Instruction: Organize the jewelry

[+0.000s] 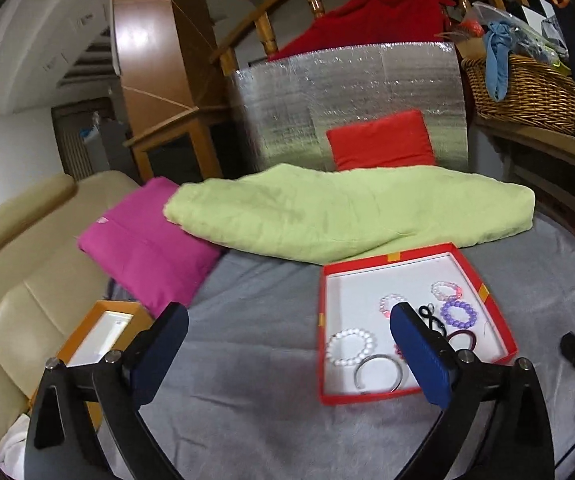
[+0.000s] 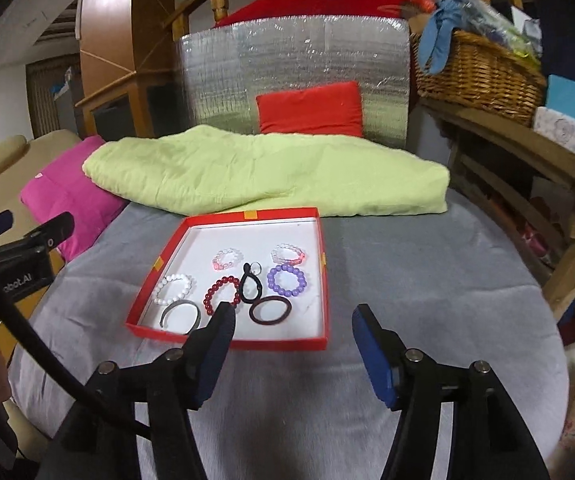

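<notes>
Cluttered living space: grey blanket-covered surface, most likely a table, backed by a lime-green quilt, magenta cushion, red cushion, silver foil panel and wicker basket.

Red box lid used as tray, landmark for all positions. Inside its white floor: white bead bracelet at near-left, grey open bangle just nearer the front wall, dark red bead bracelet at centre, black cord loop beside it, purple bead bracelet right of centre, dark hair tie near front, two pink-and-white bead bracelets toward the far wall.

Left tongs spread wide, holding nothing, hovering left of the tray. Right tongs spread wide, empty, hovering just in front of the tray's front wall.

Orange box well left of the tray, possible destination; unconfirmed.

Risks: light cardboard tray likely to slide or tip if a finger catches its wall. Cord loop close to, perhaps touching, dark red bracelet; pinching one may drag the other. Bangle thin and flat, likely to slip.

Obscured: dark red bracelet mostly behind a finger in left view; orange box interior partly cut off; clasp on cord loop too small to identify.
</notes>
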The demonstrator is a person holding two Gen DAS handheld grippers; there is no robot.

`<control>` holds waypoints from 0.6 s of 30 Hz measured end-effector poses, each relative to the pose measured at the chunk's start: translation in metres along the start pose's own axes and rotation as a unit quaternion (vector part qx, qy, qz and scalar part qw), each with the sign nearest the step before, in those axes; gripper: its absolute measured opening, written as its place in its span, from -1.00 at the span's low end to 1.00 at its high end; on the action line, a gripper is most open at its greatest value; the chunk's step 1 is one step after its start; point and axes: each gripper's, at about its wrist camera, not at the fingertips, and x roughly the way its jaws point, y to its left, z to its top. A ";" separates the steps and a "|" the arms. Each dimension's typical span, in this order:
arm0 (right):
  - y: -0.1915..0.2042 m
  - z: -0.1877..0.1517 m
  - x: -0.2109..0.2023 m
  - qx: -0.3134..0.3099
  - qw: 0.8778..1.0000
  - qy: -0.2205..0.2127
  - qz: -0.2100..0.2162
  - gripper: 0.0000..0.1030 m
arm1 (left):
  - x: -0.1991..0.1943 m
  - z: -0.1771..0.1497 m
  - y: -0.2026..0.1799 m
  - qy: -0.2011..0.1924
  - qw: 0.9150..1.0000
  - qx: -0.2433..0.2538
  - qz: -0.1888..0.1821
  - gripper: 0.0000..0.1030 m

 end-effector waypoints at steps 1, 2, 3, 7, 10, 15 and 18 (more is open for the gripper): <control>0.000 -0.003 -0.007 0.000 1.000 -0.003 -0.005 0.27 | -0.003 -0.003 0.001 0.000 1.000 0.000 -0.002 0.96; 0.000 -0.006 -0.014 0.001 1.000 -0.006 -0.008 0.28 | -0.008 -0.008 0.004 0.001 1.000 -0.003 -0.010 0.96; 0.000 -0.008 -0.018 0.003 1.000 -0.008 -0.009 0.28 | -0.011 -0.012 0.006 0.003 1.000 -0.007 -0.017 0.96; 0.006 -0.017 -0.026 -0.001 1.000 -0.012 -0.020 0.35 | -0.014 -0.026 0.012 0.015 0.999 -0.022 -0.039 0.96; 0.017 -0.025 -0.010 -0.023 0.999 0.008 -0.035 0.36 | -0.007 -0.033 0.012 0.029 0.998 -0.021 -0.047 0.96; 0.027 -0.033 0.016 -0.035 0.998 0.036 -0.037 0.36 | 0.001 -0.041 0.012 0.037 0.998 -0.013 -0.040 0.96; 0.028 -0.035 0.021 -0.028 0.998 0.037 -0.032 0.36 | 0.004 -0.043 0.015 0.040 0.998 -0.018 -0.040 0.96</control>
